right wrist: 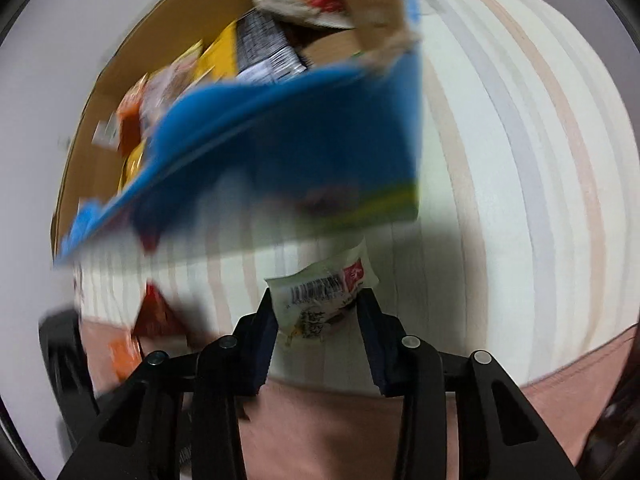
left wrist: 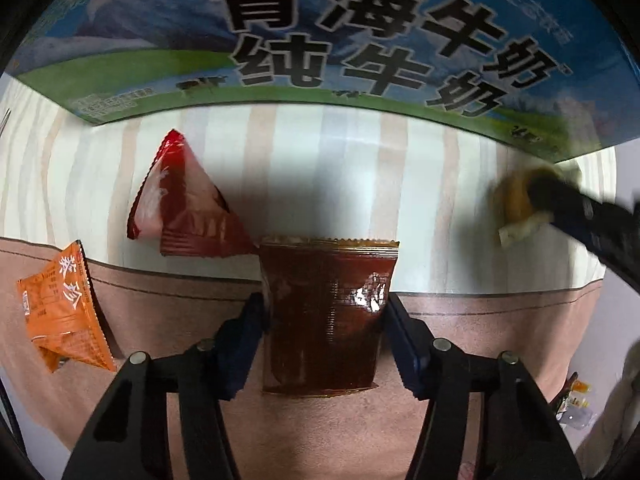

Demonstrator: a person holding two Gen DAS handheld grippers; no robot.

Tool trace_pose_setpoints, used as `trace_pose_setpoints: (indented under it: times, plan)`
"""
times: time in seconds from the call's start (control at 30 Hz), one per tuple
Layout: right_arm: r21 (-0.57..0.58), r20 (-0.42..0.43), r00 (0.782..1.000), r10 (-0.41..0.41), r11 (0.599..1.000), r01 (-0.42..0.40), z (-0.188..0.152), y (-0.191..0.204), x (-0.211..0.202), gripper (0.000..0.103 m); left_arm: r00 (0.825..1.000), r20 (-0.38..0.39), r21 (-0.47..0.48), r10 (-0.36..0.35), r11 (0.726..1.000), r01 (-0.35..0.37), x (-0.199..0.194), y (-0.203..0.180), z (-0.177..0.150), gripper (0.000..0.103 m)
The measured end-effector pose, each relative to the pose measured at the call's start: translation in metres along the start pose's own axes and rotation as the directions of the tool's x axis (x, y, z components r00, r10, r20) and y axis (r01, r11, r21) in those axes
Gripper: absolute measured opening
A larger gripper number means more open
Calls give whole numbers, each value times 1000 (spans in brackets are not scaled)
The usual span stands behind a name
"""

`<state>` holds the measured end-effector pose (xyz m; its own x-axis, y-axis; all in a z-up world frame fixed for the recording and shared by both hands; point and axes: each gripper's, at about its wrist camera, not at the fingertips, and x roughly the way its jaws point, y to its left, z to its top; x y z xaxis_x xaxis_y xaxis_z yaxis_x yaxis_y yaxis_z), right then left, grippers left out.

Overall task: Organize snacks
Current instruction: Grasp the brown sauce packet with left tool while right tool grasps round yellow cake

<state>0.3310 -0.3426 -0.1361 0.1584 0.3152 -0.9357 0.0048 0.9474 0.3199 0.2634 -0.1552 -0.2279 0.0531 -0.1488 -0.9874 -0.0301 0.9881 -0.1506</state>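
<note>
My left gripper (left wrist: 325, 304) is shut on a dark brown snack packet (left wrist: 326, 320), held upright above the brown and striped cloth. A red triangular packet (left wrist: 182, 204) and an orange packet (left wrist: 64, 308) lie to its left. The blue and green milk carton box (left wrist: 320, 40) stands just behind. My right gripper (right wrist: 318, 304) is shut on a white and pale green snack packet (right wrist: 320, 298), in front of the same box (right wrist: 288, 148), whose open top shows several snacks (right wrist: 224, 56). The right gripper with its packet shows blurred in the left wrist view (left wrist: 532, 200).
The striped cloth (right wrist: 500, 160) stretches to the right of the box, with a brown band (left wrist: 320, 440) nearer me. Some small wrappers (left wrist: 576, 404) lie at the far right edge. The red packet (right wrist: 156, 316) and the orange one (right wrist: 122, 356) show blurred in the right wrist view.
</note>
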Motion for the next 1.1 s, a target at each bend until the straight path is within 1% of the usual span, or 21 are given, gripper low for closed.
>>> trace_pose_setpoints:
  times: [0.07, 0.1, 0.13, 0.23, 0.3, 0.33, 0.4, 0.47, 0.5, 0.53, 0.57, 0.63, 0.7, 0.77, 0.8, 0.83, 0.87, 0.93, 1.0, 1.03, 1.1]
  plan:
    - [-45, -37, 999, -17, 999, 15, -10, 4, -2, 35, 1000, 1, -1, 0, 1000, 0, -2, 2, -5, 56]
    - [-62, -51, 999, -17, 998, 14, -15, 5, -3, 31, 1000, -1, 1, 1, 1000, -1, -3, 2, -10, 56]
    - [-77, -67, 998, -20, 997, 14, -22, 5, -5, 30, 1000, -7, 4, 0, 1000, 0, -3, 4, -18, 56]
    - [-95, -135, 990, -28, 995, 16, -49, 0, -5, 30, 1000, -29, 17, 8, 1000, -7, -2, 8, -42, 56]
    - [-55, -175, 984, -16, 998, 6, -62, -13, -4, 30, 999, -48, 22, 13, 1000, -12, 0, 11, -57, 56]
    - [-13, -188, 982, 4, 1000, -6, -68, -22, -2, 30, 998, -54, 22, 13, 1000, -12, 1, 12, -63, 56]
    - [57, -168, 985, 40, 998, -30, -72, -34, -4, 32, 998, -56, 20, 12, 1000, -11, 1, 13, -68, 56]
    - [120, -126, 990, 70, 991, -55, -66, -43, -12, 49, 998, -65, 15, 3, 1000, -2, 3, 13, -68, 56]
    - [150, -94, 992, 84, 986, -69, -60, -47, -17, 66, 997, -71, 9, -2, 1000, 3, 4, 14, -65, 57]
    - [179, -57, 994, 97, 980, -85, -54, -50, -21, 78, 997, -74, -3, -8, 1000, 8, 9, 16, -56, 58]
    - [195, -36, 994, 107, 976, -98, -47, -51, -22, 79, 997, -75, -17, -16, 1000, 14, 10, 17, -52, 59]
    - [219, -21, 993, 117, 970, -109, -35, -50, -18, 79, 997, -75, -38, -23, 999, 20, 13, 19, -47, 59]
    - [228, -37, 993, 115, 968, -104, -22, -46, -6, 79, 997, -73, -48, -22, 999, 18, 13, 19, -42, 59]
    - [221, -55, 996, 75, 973, -61, -17, -39, 8, 79, 997, -71, -54, -21, 998, 18, 12, 21, -38, 60]
    - [216, -51, 997, 50, 976, -38, -17, -37, 11, 71, 997, -71, -55, -21, 998, 17, 12, 20, -38, 60]
    - [190, -44, 999, 4, 982, 5, -18, -33, 14, 61, 997, -70, -54, -22, 998, 18, 12, 20, -38, 60]
    - [166, -42, 999, -11, 986, 18, -19, -28, 16, 61, 997, -71, -53, -25, 998, 21, 13, 21, -31, 60]
    - [113, -51, 998, -25, 993, 30, -24, -21, 15, 60, 997, -70, -52, -33, 998, 29, 12, 23, -30, 60]
    - [40, -86, 996, -37, 998, 41, -35, -14, 15, 60, 997, -67, -47, -35, 998, 32, 11, 24, -26, 59]
    - [0, -109, 993, -42, 999, 42, -45, -7, 16, 60, 997, -67, -44, -35, 999, 32, 2, 41, -26, 59]
    - [-96, -167, 984, -63, 994, 48, -68, 3, 20, 60, 997, -66, -34, -30, 999, 28, 0, 40, -24, 59]
